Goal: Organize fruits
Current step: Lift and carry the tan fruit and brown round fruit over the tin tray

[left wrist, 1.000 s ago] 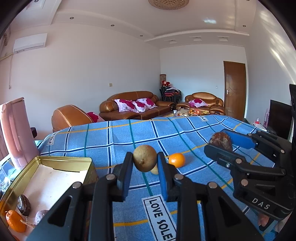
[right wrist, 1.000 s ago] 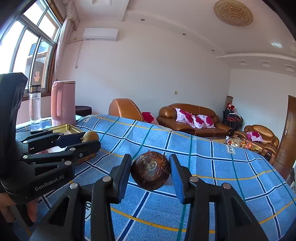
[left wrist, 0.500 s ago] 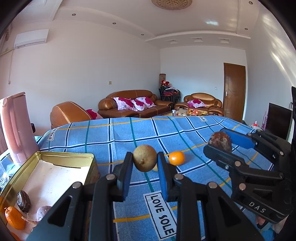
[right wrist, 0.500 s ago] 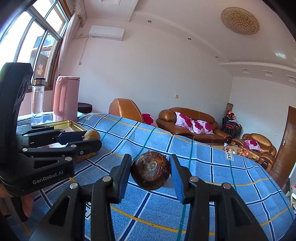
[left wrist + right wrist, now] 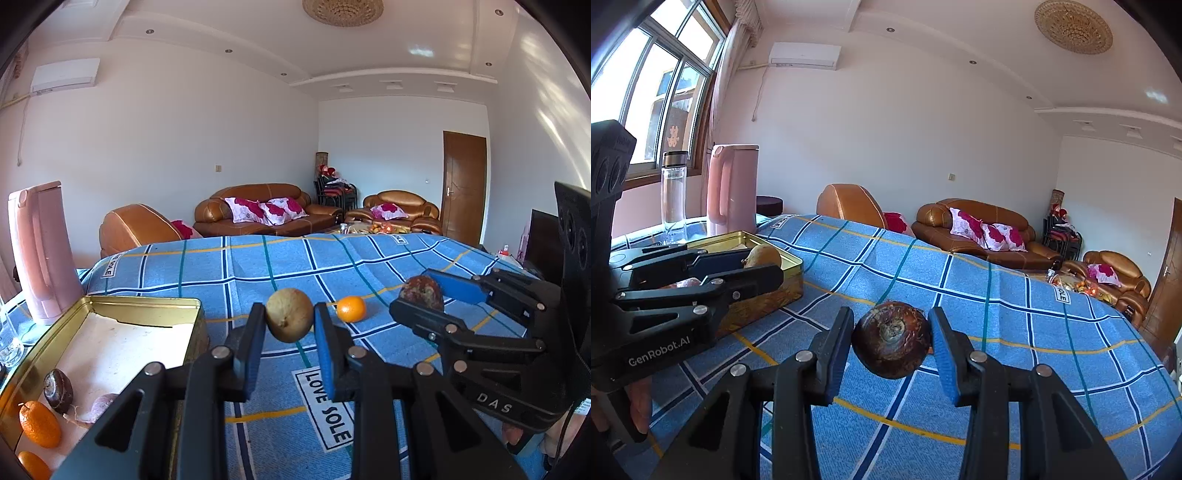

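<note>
My left gripper (image 5: 290, 325) is shut on a tan round fruit (image 5: 289, 319) and holds it above the blue checked cloth, just right of the gold tin (image 5: 140, 302). The tin holds a dark brown fruit (image 5: 58, 385), oranges (image 5: 39, 424) and a pale pink one (image 5: 103, 404). My right gripper (image 5: 892, 341) is shut on a dark brown round fruit (image 5: 891, 339) above the cloth; it shows at the right of the left wrist view (image 5: 421, 295). A loose orange (image 5: 351, 308) lies on the cloth between the grippers.
A pink kettle (image 5: 42, 251) and a clear bottle (image 5: 674, 195) stand behind the tin (image 5: 768, 291). A glass (image 5: 9, 343) stands at the tin's left. Brown sofas (image 5: 266, 216) stand beyond the table's far edge.
The left gripper has moved left and closer to the tin with the tan fruit. The right gripper still holds the brown fruit and has shifted little.
</note>
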Motion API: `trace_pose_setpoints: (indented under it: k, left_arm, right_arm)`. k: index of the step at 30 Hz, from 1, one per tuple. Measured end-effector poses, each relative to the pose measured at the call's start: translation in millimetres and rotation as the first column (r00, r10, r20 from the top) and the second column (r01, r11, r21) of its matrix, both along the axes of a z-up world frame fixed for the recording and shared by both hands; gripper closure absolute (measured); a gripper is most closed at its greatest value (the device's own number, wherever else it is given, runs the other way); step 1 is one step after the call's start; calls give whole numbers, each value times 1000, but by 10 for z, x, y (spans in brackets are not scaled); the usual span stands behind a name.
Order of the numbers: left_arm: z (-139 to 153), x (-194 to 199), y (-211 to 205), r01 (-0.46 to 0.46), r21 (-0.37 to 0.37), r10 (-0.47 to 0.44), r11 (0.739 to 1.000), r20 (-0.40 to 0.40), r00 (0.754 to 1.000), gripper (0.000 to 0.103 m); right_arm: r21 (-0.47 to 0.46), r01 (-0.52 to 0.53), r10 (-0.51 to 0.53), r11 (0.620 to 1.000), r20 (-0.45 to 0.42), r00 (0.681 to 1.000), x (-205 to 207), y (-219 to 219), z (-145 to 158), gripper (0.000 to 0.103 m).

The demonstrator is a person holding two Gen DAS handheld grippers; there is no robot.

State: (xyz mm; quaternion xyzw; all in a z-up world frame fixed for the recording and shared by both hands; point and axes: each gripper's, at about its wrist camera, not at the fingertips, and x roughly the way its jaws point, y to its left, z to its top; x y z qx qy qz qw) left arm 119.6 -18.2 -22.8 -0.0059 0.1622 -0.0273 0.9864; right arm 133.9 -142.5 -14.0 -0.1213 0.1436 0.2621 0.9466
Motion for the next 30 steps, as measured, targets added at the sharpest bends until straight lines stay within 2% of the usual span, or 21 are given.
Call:
trace_pose_setpoints:
  k: [16, 30]
  left_arm:
    - [40, -234, 196, -10, -20, 11, 1000, 21, 1000, 75]
    - [134, -465, 486, -58, -17, 58, 998, 21, 998, 75]
  right_arm:
    - [2, -74, 74, 997, -15, 997, -240, 264, 9, 59]
    - [9, -166, 166, 986, -11, 986, -400, 619, 136, 59]
